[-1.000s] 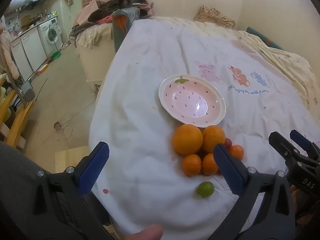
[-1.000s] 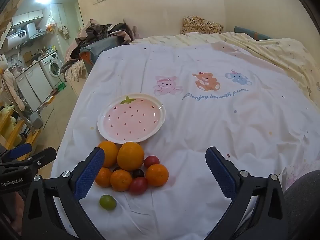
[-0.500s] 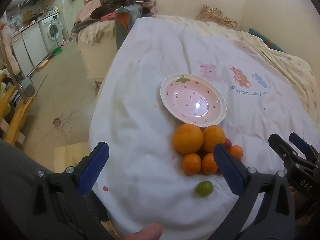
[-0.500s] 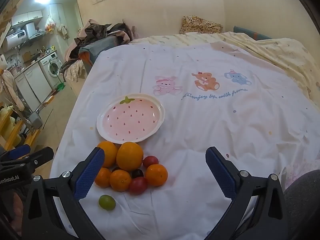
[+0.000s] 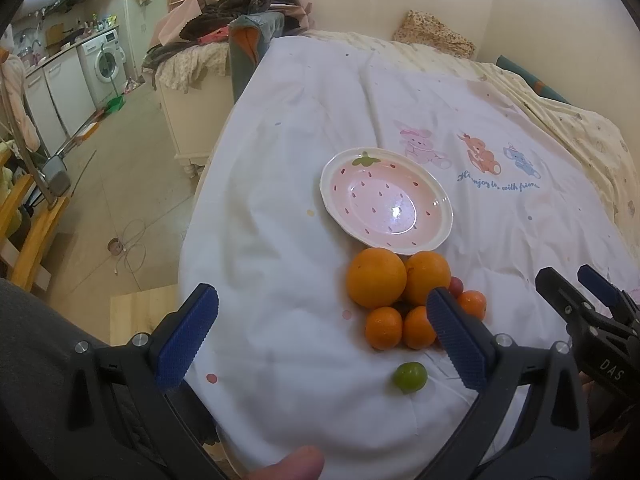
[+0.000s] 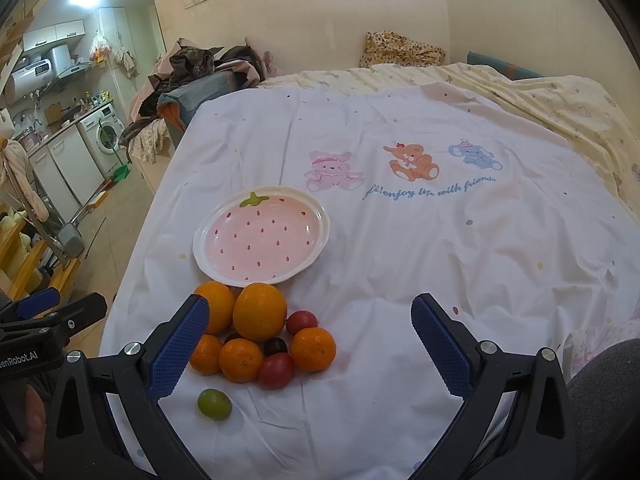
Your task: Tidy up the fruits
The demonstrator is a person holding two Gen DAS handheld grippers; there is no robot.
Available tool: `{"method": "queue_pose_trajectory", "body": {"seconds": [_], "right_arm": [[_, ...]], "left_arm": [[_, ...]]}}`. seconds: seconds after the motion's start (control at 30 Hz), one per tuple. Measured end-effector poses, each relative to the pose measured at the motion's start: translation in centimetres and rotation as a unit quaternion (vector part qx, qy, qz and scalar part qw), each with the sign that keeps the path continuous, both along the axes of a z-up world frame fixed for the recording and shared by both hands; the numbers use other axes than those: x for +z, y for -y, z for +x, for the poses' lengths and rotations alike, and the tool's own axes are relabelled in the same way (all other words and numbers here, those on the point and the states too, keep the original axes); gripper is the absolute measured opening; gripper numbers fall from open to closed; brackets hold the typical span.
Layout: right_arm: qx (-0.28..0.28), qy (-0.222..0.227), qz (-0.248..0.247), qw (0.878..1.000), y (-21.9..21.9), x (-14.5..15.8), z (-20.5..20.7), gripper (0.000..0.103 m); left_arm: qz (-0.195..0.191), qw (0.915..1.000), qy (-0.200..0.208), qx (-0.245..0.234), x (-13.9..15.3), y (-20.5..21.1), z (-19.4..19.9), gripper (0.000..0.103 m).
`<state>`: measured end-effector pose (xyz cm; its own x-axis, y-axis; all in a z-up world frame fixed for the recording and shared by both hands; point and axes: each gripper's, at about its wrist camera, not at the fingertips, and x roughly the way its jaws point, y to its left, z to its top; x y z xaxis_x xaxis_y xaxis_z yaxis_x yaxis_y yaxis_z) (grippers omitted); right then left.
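A pink strawberry-patterned plate (image 5: 386, 202) (image 6: 262, 236) lies empty on the white sheet. Just in front of it sits a cluster of fruit: two big oranges (image 5: 376, 278) (image 6: 259, 317), several small tangerines (image 5: 384, 328) (image 6: 313, 349), red and dark cherry tomatoes (image 6: 276, 370), and a lone green one (image 5: 409, 377) (image 6: 214, 403) nearer to me. My left gripper (image 5: 320, 336) hangs open above the near sheet, left of the fruit. My right gripper (image 6: 308, 348) is open too, with the fruit between its left finger and the middle. Neither holds anything.
The white sheet with cartoon animals (image 6: 404, 164) covers a bed; its left edge (image 5: 200, 216) drops to the tiled floor. Piled clothes (image 5: 236, 4) lie at the far left corner, a washing machine (image 5: 106, 66) beyond. A thumb (image 5: 292, 464) shows at the bottom.
The left wrist view has drifted slightly, so plate and fruit sit a little higher in it. The fruit and plate have not moved. Both grippers stay open.
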<state>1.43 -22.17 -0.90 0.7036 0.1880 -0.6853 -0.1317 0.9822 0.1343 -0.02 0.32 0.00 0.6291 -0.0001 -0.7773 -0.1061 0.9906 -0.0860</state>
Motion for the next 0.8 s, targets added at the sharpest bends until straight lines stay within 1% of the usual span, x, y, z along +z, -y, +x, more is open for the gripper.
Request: {"method": "queue_pose_trajectory", "body": {"seconds": [0.8], "right_arm": [[-0.001, -0.001, -0.001, 1.0, 0.11, 0.02, 0.04, 0.103]], "left_arm": [[0.0, 1.0, 0.002, -0.004, 0.12, -0.09, 0.14, 0.103]]}}
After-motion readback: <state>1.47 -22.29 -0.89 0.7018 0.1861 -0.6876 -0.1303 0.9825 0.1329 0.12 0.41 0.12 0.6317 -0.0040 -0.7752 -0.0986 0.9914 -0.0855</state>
